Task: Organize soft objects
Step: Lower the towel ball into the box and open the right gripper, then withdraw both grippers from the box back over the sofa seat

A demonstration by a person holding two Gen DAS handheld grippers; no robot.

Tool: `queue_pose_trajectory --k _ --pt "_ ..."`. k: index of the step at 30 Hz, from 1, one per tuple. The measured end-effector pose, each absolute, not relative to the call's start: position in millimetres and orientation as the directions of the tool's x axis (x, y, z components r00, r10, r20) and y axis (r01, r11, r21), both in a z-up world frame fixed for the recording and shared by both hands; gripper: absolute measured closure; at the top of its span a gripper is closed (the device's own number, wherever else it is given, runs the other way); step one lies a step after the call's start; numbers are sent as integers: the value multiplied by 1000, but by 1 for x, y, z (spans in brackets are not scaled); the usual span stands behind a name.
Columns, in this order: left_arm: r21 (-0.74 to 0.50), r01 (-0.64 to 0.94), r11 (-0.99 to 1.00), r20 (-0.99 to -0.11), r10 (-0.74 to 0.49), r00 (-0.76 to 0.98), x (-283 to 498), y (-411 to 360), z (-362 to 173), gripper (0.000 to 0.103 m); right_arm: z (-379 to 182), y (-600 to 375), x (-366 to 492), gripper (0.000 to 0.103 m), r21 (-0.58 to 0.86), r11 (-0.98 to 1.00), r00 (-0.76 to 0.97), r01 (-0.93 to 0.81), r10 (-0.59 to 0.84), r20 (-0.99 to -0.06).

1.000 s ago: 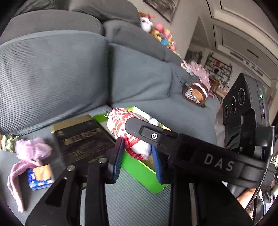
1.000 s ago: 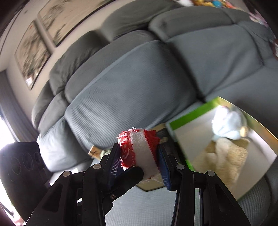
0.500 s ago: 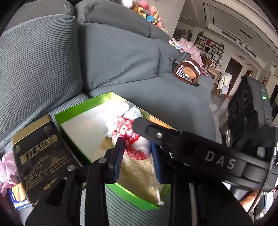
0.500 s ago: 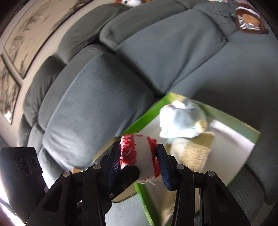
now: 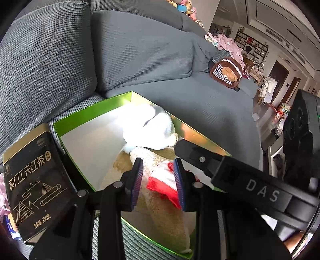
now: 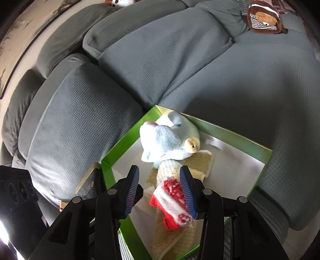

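A folded red and white cloth [image 5: 164,180] [image 6: 170,198] lies on a beige towel [image 5: 166,216] [image 6: 166,236] inside an open green box [image 5: 90,112] [image 6: 124,140] on the grey sofa. My left gripper [image 5: 157,162] straddles the cloth. The cloth leans on its right finger, and towel shows in the gap beside its left finger. My right gripper [image 6: 159,169] stands wider, also with the cloth against its right finger only. A pale blue plush toy [image 5: 148,128] [image 6: 166,138] sits at the box's far end.
A black tea tin [image 5: 34,180] [image 6: 88,186] lies against the box's left side. A brown bear pouch [image 5: 226,72] [image 6: 264,18] rests farther along the seat, with pink clothes [image 5: 228,42] behind it. Sofa back cushions [image 6: 80,120] rise just beyond the box.
Both grippers swung from in front of the sofa back to over the box and sank into it. The cloth, which filled both jaws, now sits lower on the towel beside the right fingers.
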State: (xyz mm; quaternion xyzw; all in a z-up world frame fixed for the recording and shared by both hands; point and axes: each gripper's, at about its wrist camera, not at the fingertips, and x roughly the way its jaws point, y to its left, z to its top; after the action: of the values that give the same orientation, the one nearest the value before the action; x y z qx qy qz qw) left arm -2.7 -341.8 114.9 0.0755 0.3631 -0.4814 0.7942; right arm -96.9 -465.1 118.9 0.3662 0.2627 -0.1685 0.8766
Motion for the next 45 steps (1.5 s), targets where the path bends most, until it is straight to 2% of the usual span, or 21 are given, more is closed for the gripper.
queue_pose_trajectory --k 8,10,11,12,14,17,20,22,26,34,40,45 --pt "-246 804 541 -628 -721 293 -6 -321 121 72 124 -451 -92 57 510 700 794 499 -133 -594" --pt "-243 797 554 -608 -727 320 -10 -308 126 67 125 -449 -90 54 491 700 783 519 -157 -602" --pt "-248 794 556 -598 -732 326 -10 -305 127 59 125 -447 -90 45 481 698 777 531 -174 -605" --pt "-255 789 559 -587 -738 333 -12 -299 128 46 126 -446 -89 38 476 695 774 538 -183 -606" --pt "-261 777 574 -571 -740 355 -15 -284 130 33 127 -441 -88 35 469 700 772 539 -187 -608" --pt "-243 750 615 -561 -720 408 -18 -260 135 30 130 -434 -87 22 447 705 764 551 -211 -610" --pt "-230 712 663 -541 -695 473 -20 -230 140 19 135 -426 -87 15 438 704 773 559 -253 -582" --pt "-198 674 711 -544 -652 528 -23 -210 142 18 137 -422 -85 11 442 710 784 548 -252 -568" --pt "-168 601 782 -548 -581 602 -25 -166 145 15 140 -411 -80 10 416 728 778 545 -255 -574" --pt "-67 436 897 -540 -400 740 -34 -90 155 12 148 -371 -68 10 230 803 742 549 -342 -576" --pt "-89 329 940 -569 -319 758 -31 -44 133 12 155 -349 -64 10 220 830 766 512 -326 -554" --pt "-81 240 967 -616 -238 751 -24 -21 102 12 158 -321 -59 10 154 868 776 472 -326 -540"
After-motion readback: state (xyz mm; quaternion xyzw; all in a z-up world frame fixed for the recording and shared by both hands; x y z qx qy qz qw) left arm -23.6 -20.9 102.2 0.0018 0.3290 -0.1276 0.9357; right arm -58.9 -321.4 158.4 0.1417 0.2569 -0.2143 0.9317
